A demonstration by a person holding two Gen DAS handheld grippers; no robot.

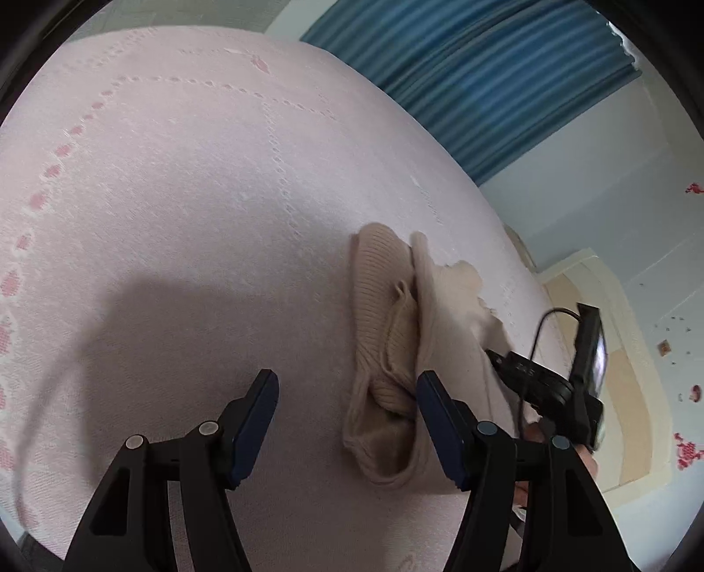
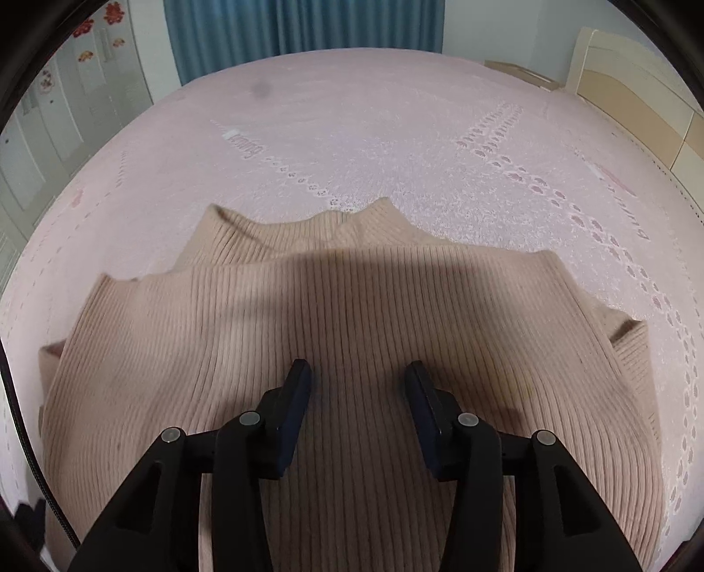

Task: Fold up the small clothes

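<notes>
A beige ribbed knit garment (image 2: pixel 352 299) lies on the pink bedspread (image 2: pixel 396 132), with its layers folded over one another. My right gripper (image 2: pixel 358 365) hovers over its middle, pointing steeply down, jaws open with only flat fabric beneath them. In the left wrist view the same garment (image 1: pixel 387 317) appears bunched and crumpled at centre right. My left gripper (image 1: pixel 347 376) is open beside the garment's left edge. Its right finger (image 1: pixel 440 418) overlaps the cloth and its left finger is over bare bedspread. The body of the right gripper (image 1: pixel 545 383), with its cable, shows at the garment's far side.
The pink bedspread (image 1: pixel 176 176) stretches wide to the left and far side. A blue curtain (image 2: pixel 299 26) hangs behind the bed. A cream wooden headboard (image 2: pixel 638 88) stands at the right, and pale doors with red stickers (image 2: pixel 83 57) at the left.
</notes>
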